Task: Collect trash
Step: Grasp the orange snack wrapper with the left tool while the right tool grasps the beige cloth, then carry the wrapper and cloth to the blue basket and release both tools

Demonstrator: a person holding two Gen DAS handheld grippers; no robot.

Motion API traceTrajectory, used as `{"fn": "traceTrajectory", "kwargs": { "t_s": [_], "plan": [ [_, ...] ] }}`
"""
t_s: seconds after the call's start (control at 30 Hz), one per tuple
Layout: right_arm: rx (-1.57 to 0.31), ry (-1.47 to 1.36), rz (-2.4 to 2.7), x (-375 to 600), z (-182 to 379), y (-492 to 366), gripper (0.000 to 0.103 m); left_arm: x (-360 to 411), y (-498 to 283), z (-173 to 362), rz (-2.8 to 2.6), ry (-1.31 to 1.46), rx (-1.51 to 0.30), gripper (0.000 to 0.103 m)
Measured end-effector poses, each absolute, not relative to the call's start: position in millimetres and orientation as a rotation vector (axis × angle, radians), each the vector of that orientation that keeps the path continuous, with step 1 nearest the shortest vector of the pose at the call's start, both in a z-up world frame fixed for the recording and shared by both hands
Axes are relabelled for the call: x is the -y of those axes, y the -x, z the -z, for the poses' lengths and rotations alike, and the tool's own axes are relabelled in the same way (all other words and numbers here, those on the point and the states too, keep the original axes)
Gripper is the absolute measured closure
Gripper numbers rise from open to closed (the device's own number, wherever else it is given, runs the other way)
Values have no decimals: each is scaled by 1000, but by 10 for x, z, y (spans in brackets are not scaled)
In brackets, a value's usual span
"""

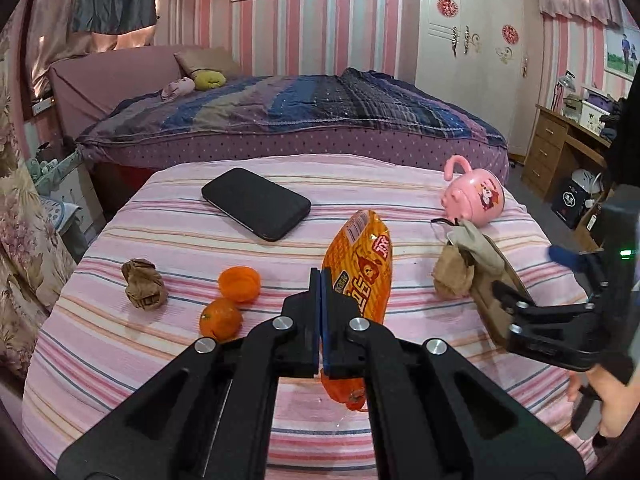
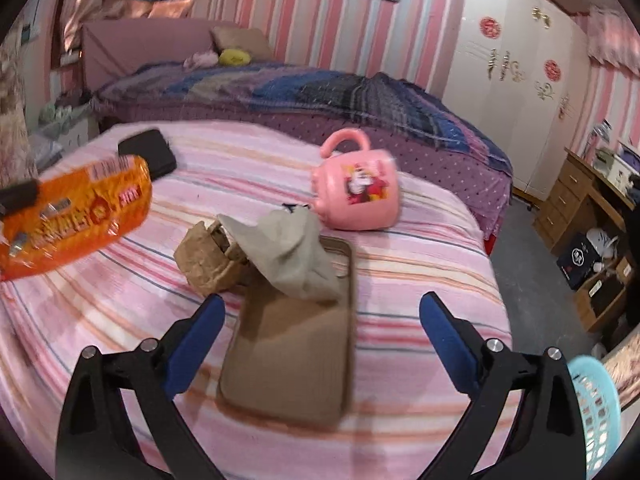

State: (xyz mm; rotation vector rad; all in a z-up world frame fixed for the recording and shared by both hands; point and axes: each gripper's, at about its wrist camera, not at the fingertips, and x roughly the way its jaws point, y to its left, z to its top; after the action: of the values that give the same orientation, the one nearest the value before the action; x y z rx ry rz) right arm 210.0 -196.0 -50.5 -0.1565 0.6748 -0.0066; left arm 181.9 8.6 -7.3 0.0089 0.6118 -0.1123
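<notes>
Closed black jaws of the left tool [image 1: 320,316] filled the near field of the left wrist view, clamped on the edge of an orange snack wrapper [image 1: 358,268]. That wrapper hung clear of the striped cloth [image 1: 160,360] covering the worktop; the right wrist view showed it raised at the left edge. Grip sat near the wrapper's margin, so a slow, level carry would have been advisable to stop the film slipping out.

Right tool [image 2: 322,312] stood wide, nothing between its blue pads [image 2: 196,340], aimed at a flat brown tray [image 2: 288,360]. Crumpled grey paper [image 2: 288,256] and a brown paper wad [image 2: 208,260] lay on and against the tray's far end. Approaching low over the tray and closing on the grey paper alone seemed the sounder course.

Items to leave: phone [image 1: 256,204], pink mug [image 2: 356,188], tangerine [image 1: 221,319]. Another brown paper wad [image 1: 143,285] and an orange peel cup [image 1: 239,283] remained. A blue basket [image 2: 596,412] showed at the right, probably the receptacle.
</notes>
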Motion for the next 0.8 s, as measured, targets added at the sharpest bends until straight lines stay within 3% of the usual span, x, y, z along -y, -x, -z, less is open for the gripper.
{"fn": "traceTrajectory", "kwargs": {
  "t_s": [0.13, 0.23, 0.47, 0.8],
  "plan": [
    [-732, 156, -16, 1892, 577, -2353, 45, -193, -1836, 34, 99, 22, -605, 103],
    [-757, 138, -52, 1921, 598, -2457, 78, -256, -1837, 21, 83, 31, -599, 103],
    [-677, 91, -43, 2147, 406, -2121, 88, -272, -1782, -31, 84, 51, -586, 103],
    [-626, -20, -14, 2667, 141, -1358, 91, 5, -1583, -32, 128, 6, -576, 103]
  ]
}}
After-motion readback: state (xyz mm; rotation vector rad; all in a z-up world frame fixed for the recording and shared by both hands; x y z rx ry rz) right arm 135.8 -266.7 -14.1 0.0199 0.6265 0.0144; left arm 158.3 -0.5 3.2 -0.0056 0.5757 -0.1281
